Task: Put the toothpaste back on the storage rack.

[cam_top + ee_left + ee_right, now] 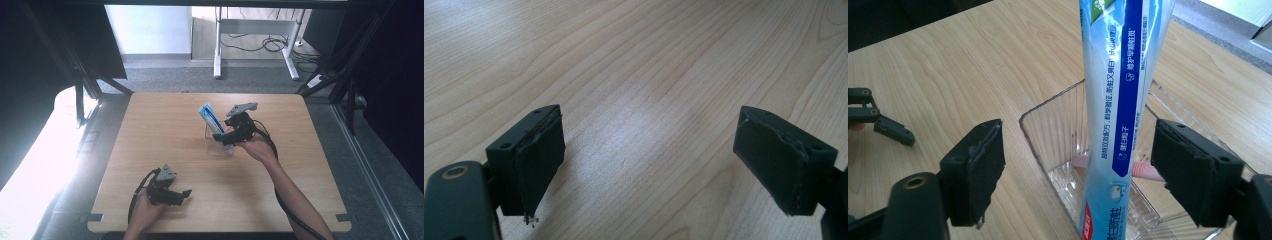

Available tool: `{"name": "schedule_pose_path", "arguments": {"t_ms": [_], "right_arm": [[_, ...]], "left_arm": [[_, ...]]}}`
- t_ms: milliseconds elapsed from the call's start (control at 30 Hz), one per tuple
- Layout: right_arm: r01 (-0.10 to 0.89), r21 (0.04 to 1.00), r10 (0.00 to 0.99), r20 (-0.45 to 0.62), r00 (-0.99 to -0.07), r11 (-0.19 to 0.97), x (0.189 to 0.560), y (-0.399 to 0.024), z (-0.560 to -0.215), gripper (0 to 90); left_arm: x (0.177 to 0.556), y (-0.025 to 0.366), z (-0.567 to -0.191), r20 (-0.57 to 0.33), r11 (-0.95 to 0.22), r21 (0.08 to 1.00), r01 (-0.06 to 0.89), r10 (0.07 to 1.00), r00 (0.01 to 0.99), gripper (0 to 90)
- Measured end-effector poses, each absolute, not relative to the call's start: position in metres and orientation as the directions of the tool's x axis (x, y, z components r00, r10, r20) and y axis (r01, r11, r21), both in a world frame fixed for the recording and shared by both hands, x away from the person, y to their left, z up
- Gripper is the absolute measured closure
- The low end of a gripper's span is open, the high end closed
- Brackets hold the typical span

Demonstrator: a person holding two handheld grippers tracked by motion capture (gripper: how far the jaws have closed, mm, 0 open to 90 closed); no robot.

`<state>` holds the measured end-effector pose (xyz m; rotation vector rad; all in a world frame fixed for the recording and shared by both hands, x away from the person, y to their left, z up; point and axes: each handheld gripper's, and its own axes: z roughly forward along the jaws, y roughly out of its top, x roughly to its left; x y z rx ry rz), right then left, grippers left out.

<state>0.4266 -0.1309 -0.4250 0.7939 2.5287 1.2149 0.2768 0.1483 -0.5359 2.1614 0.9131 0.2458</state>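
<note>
The toothpaste tube (1118, 100) stands tilted in a clear plastic bin (1048, 130) mid-table (a pink thing lies beneath it). The right gripper (1078, 170) brackets it, jaws wide, pads clear. The left gripper (649, 160) rests open on the pale wooden table (165, 130); grey carpet beyond.

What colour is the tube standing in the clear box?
White with a blue stripe; the tube shows best in the right gripper view.

A white and light-blue toothpaste tube (1120, 105), marked with a dark blue band and a red patch, was seen in a clear plastic container (1048, 125) with a pink item (1148, 172), on a pale wood-grain table (165, 140); the gripper jaws were black.
</note>
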Motion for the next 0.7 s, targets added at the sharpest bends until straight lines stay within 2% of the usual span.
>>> {"name": "schedule_pose_path", "arguments": {"t_ms": [133, 700], "right_arm": [[0.371, 0.772, 0.564, 0.020, -0.825, 0.516, 0.423, -0.132, -0.424, 14.0], [0.371, 0.769, 0.567, 0.014, -0.824, 0.521, 0.401, -0.151, -0.420, 9.7]], "left_arm": [[0.277, 0.149, -0.535, -0.124, -0.436, 0.722, 0.537, 0.682, 0.721, 13.3], [0.278, 0.149, -0.534, -0.119, -0.442, 0.721, 0.533, 0.679, 0.724, 13.4]]}}
